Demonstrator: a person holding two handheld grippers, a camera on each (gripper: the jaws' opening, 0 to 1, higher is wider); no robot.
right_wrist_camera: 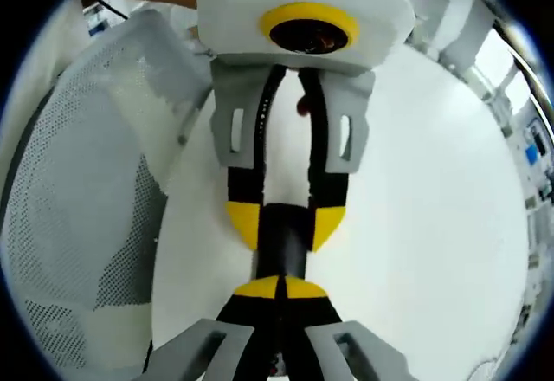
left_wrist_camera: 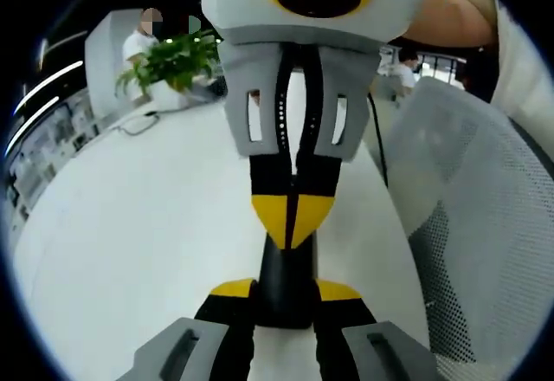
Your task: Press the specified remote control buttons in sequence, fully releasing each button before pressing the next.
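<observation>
Now, black remote (left_wrist_camera: 284, 286) clamped in left tool (left_wrist_camera: 286, 293), right tool (left_wrist_camera: 291, 228) tips touching it

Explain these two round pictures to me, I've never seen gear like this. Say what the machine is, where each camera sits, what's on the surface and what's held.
There is no robot here: a person holds a two-jaw hand tool in each hand, and a fisheye camera rides on each tool, looking along its jaws. In the left gripper view, the left gripper rises from the bottom, its yellow-tipped jaws closed on a black remote. The right gripper rises from the bottom of its own view, jaws shut together, tips at the remote's end; whether a button is pressed I cannot tell. Each tool faces the other from the top of the other's picture. Below is a white table, with a potted plant at its far side and a white mesh chair beside it.
</observation>
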